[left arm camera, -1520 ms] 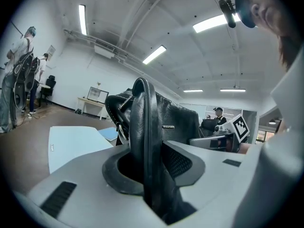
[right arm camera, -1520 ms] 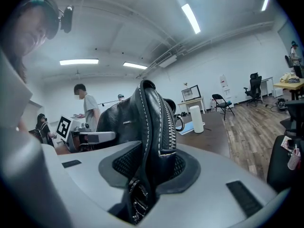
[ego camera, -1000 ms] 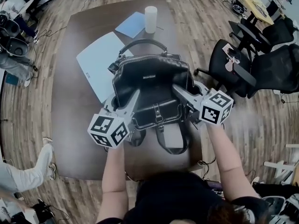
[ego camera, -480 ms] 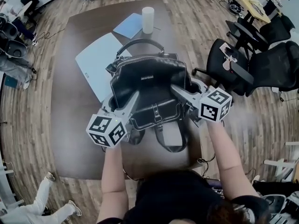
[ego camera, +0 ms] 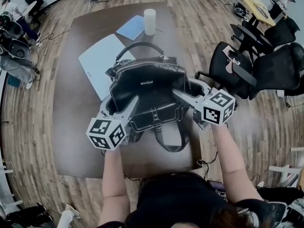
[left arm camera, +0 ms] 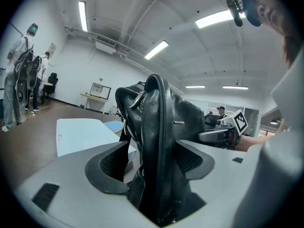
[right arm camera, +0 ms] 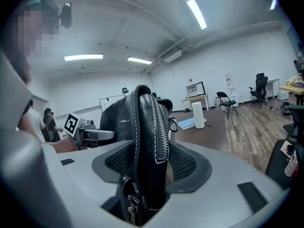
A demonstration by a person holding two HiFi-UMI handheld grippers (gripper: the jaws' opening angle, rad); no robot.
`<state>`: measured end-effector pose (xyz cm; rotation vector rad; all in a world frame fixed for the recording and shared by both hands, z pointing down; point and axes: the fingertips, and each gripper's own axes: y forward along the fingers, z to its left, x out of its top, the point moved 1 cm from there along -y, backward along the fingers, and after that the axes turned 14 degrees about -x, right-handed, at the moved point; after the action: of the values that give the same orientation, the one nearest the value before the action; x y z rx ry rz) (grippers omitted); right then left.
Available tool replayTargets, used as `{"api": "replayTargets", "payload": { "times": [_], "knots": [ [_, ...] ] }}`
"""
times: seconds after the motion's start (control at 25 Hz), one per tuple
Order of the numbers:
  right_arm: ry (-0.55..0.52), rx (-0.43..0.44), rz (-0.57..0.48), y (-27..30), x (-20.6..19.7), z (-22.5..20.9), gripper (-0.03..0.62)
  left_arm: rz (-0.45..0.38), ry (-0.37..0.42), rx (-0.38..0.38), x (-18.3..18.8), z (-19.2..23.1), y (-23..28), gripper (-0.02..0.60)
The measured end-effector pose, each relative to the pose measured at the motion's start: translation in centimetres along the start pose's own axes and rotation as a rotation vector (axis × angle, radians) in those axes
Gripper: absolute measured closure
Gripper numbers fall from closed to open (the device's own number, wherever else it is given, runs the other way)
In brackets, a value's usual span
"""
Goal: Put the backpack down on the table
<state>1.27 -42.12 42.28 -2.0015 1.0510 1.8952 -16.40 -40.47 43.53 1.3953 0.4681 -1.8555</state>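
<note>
Head view, read left to right. A pale blue sheet (ego camera: 97,63) lies flat on the dark bench (ego camera: 71,127); beyond it are a smaller blue sheet (ego camera: 130,26) and a white cylinder (ego camera: 149,21).

The left gripper (ego camera: 118,106) straddles the left side panel of the backpack (ego camera: 147,87). Its jaws are opening, with the leather between them and a gap showing at one pad.

The backpack, black leather with white stitching, stands upright near the middle of the bench, apparently resting on its base. Its top handle (ego camera: 137,46) arches above, and its shoulder straps (ego camera: 168,141) trail toward the near edge.

The right gripper (ego camera: 187,89) straddles the zippered right edge; its jaws are likewise opening around the leather. Office chairs (ego camera: 232,65) stand off the bench at right.

Handling, as a judgement: the leather looks soft, smooth and moderately heavy, so the body may sag or tip once freed. The stitched side seams or the stiff handle offer the surest hold.
</note>
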Motion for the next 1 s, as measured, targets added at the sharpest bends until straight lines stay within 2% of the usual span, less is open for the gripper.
{"api": "replayTargets", "payload": {
  "times": [0.28,0.48,1.0],
  "knots": [
    [0.010,0.027,-0.022,-1.9,1.4,-0.1,0.347,0.027,0.007,0.080,0.2,-0.9,-1.2,0.272],
    [0.024,0.023,-0.029,-3.1,1.3,-0.2,0.349,0.011,0.011,0.136,0.4,-2.0,-3.0,0.272],
    [0.050,-0.014,-0.046,-7.1,0.3,-0.3,0.359,-0.037,0.021,0.207,0.1,-6.0,-6.0,0.273]
  ]
}}
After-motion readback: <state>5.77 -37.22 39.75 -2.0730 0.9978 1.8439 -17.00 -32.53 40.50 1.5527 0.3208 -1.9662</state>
